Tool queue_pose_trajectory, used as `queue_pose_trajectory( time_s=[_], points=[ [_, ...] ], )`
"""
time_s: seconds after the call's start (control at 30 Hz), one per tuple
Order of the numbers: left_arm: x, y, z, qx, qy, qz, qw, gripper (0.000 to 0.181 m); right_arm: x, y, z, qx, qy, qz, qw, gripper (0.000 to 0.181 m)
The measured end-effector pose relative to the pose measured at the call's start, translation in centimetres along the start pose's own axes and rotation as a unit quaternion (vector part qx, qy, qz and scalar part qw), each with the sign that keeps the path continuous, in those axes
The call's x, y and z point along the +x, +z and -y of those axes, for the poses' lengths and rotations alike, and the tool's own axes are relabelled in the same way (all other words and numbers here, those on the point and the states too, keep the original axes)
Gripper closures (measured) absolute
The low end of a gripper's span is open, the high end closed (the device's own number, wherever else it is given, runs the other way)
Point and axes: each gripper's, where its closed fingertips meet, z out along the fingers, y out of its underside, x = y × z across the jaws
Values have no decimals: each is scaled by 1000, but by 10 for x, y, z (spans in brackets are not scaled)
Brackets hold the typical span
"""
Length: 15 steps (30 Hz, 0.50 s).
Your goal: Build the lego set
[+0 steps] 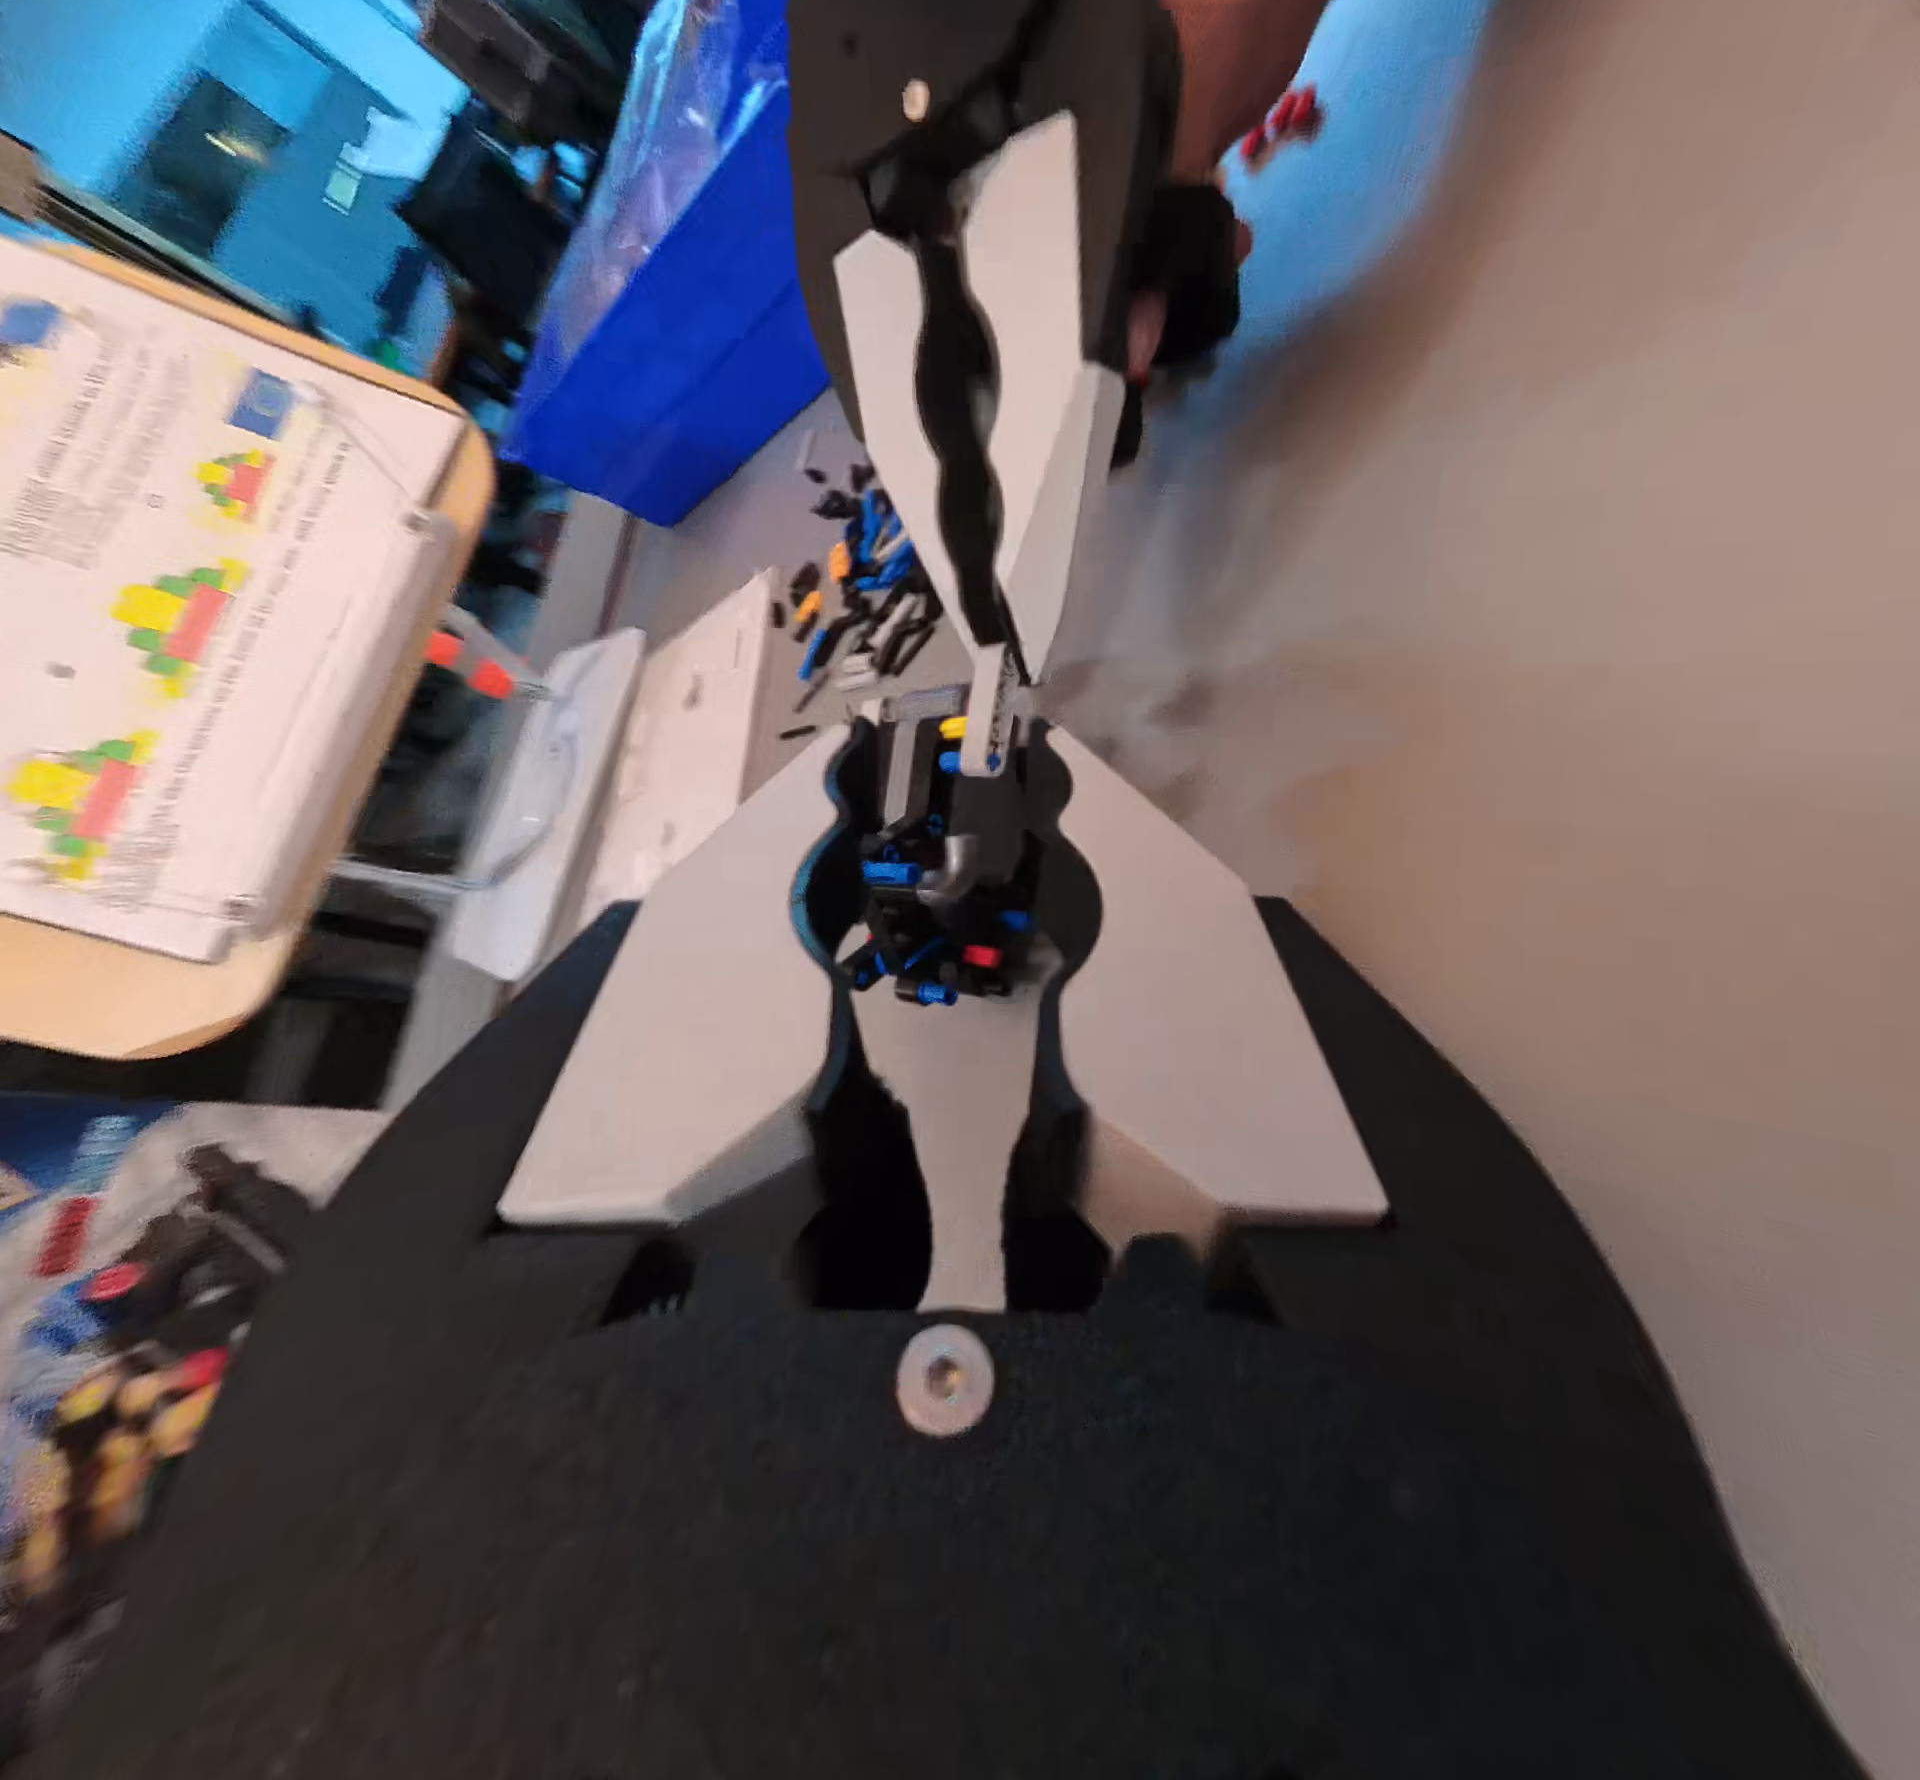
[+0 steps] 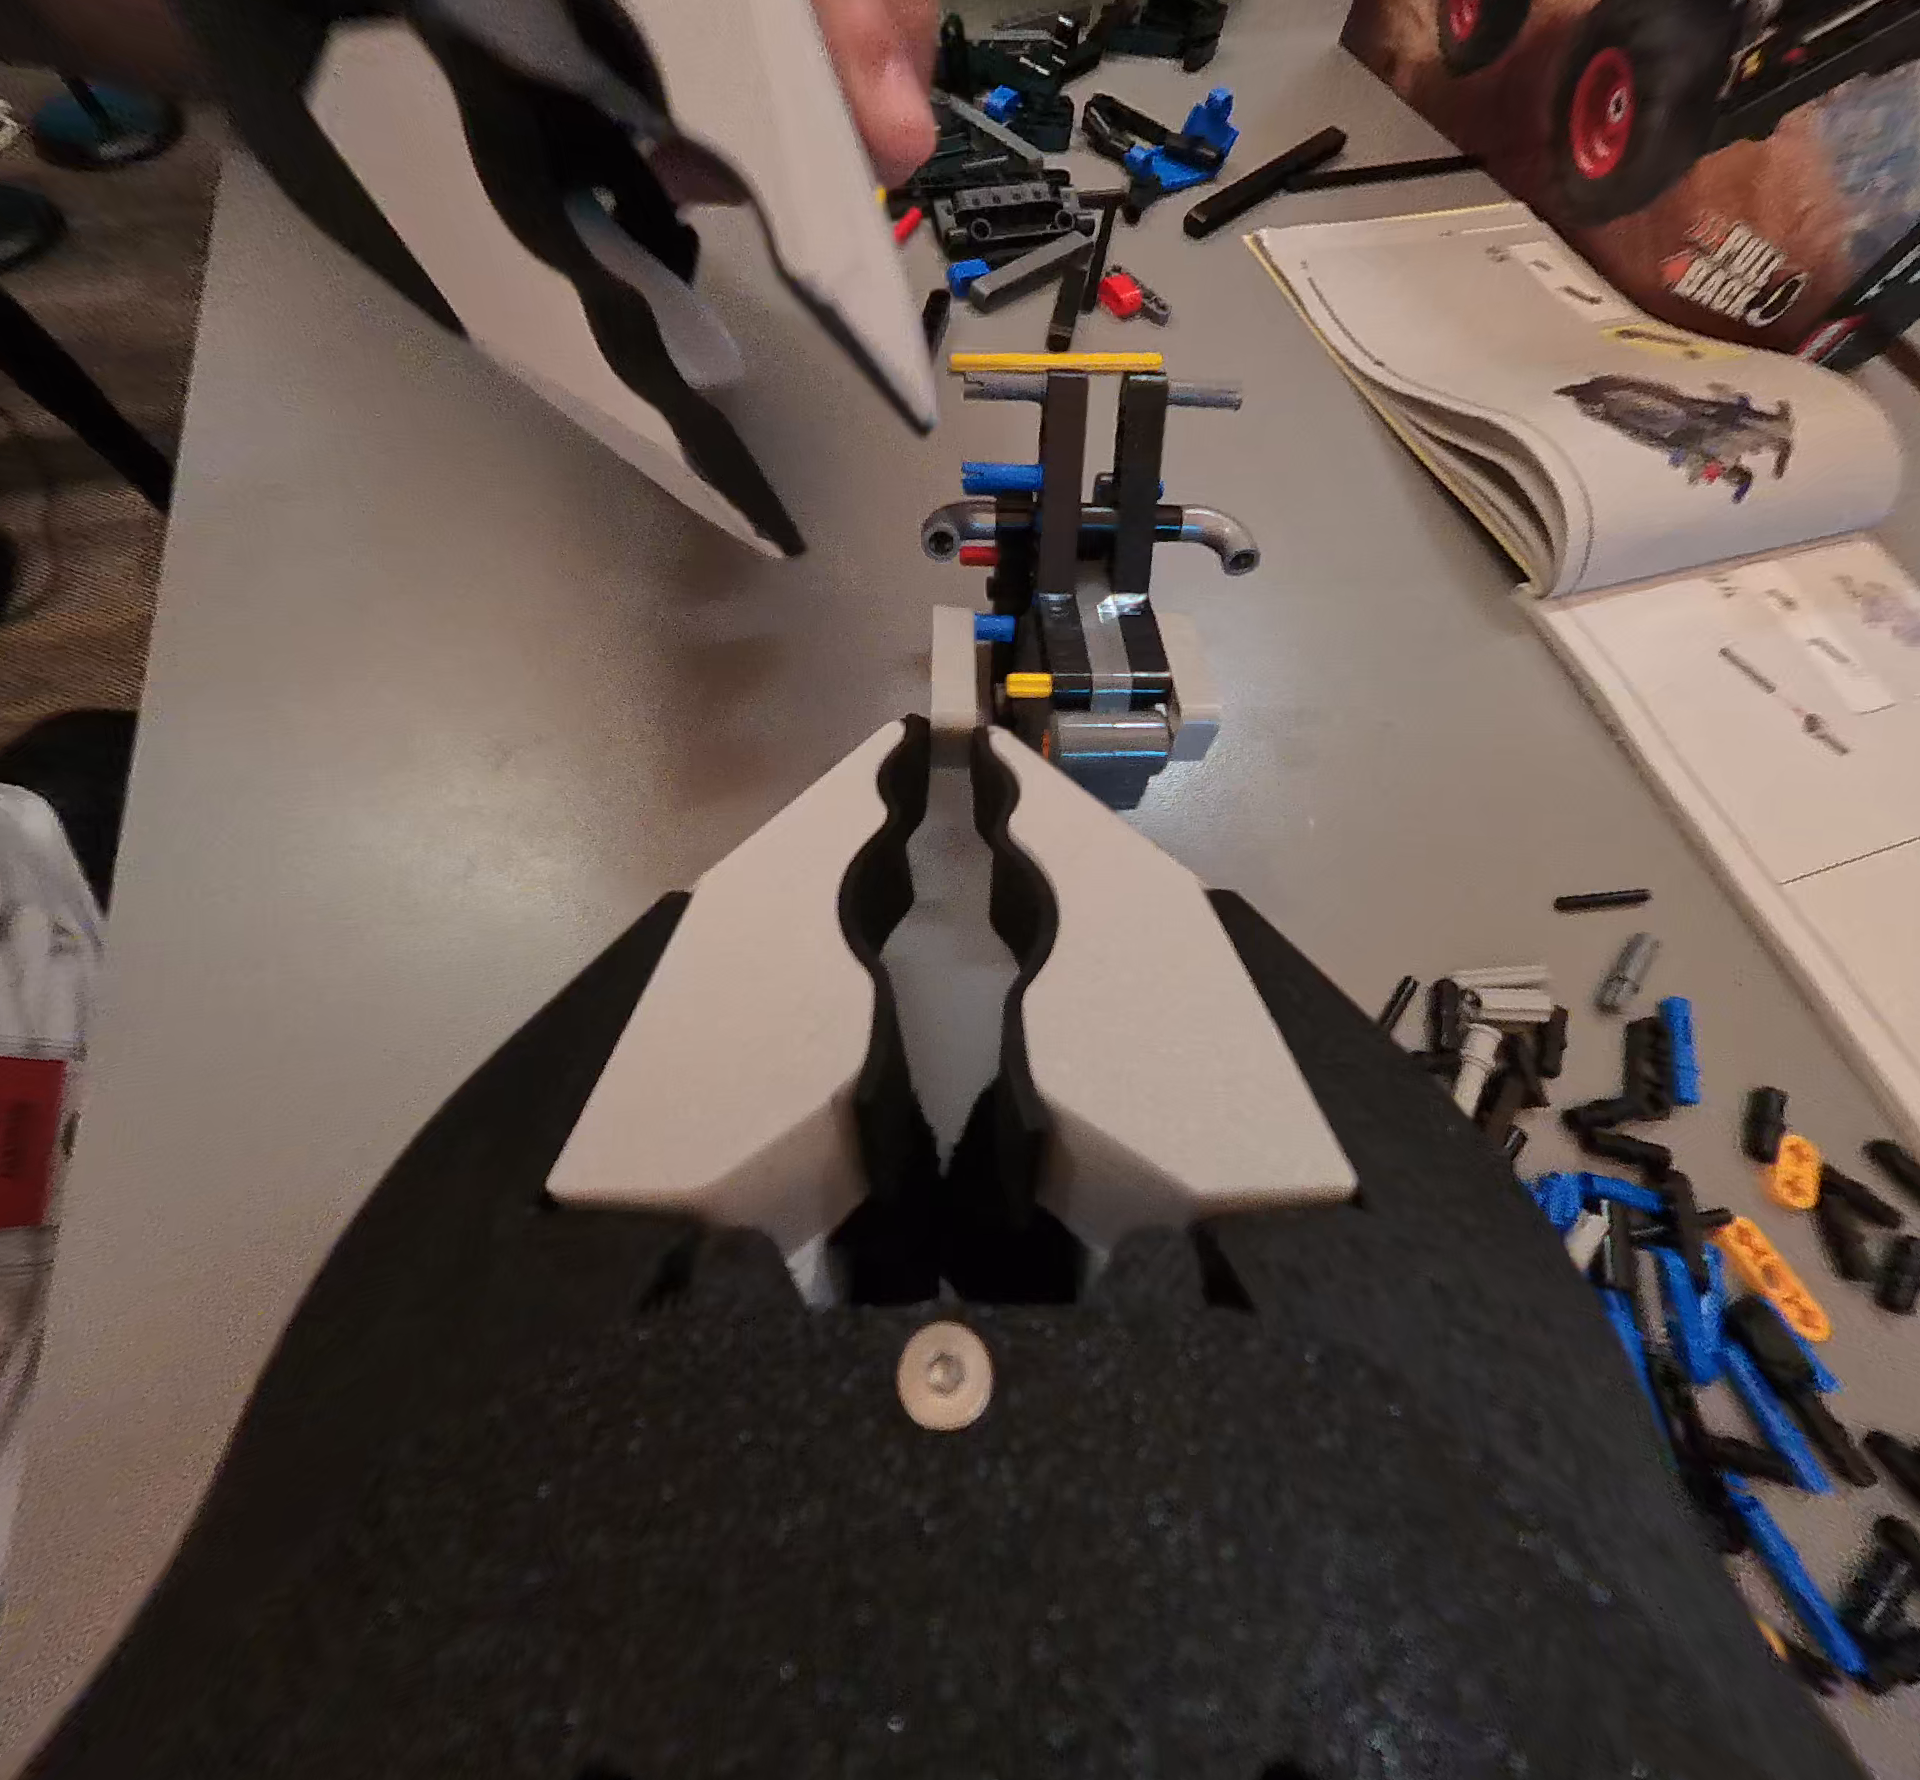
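Right wrist view: fingers (image 2: pixel 1023 774) pinch grey beam (image 2: pixel 954 665).

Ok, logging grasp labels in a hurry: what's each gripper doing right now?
Left gripper: open, holding nothing.
Right gripper: closed on a light grey beam beside the lego assembly.
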Motion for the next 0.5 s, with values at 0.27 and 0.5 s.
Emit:
queue_pose_trajectory(
  time_s=[0.27, 0.5],
  points=[
    [-17, 2, 0, -101, -77, -211, 969, 102, 1, 7, -6, -18, -17, -9, 1000, 174],
    [-18, 24, -21, -185, -31, -303, 934, 92, 3, 8, -5, -14, 3, -2, 1000, 174]
  ],
)
